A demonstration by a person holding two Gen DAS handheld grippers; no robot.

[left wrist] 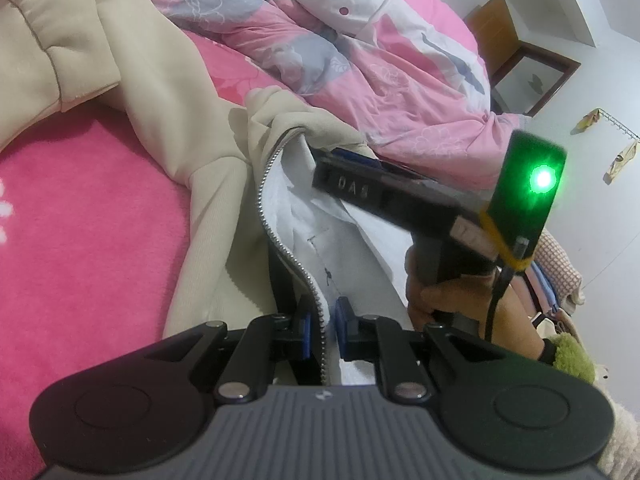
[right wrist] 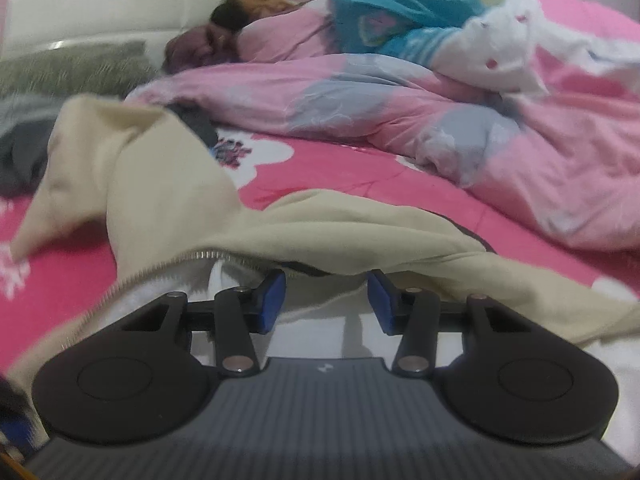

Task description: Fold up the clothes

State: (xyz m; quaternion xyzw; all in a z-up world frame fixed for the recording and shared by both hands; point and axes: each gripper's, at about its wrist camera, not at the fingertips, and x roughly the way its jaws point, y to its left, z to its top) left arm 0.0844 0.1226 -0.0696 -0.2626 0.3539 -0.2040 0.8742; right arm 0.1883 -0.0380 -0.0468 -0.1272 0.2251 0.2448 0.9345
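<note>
Jacket point(left wrist: 208, 184) cloth is spread on the pink bed point(left wrist: 80, 220), its zipper edge point(left wrist: 280, 240) pinched by the left gripper point(left wrist: 323, 330), while the right gripper point(right wrist: 326, 298) is held open just under its hem.

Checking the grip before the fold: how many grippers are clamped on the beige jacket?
1. The left gripper is shut on the beige jacket at its zipper edge. The right gripper stands open at the jacket's hem, pinching nothing.

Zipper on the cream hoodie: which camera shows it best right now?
Left wrist view: the zipper runs sharp and long down the hoodie edge into the shut left gripper. Right wrist view shows only a short, blurred stretch.
</note>
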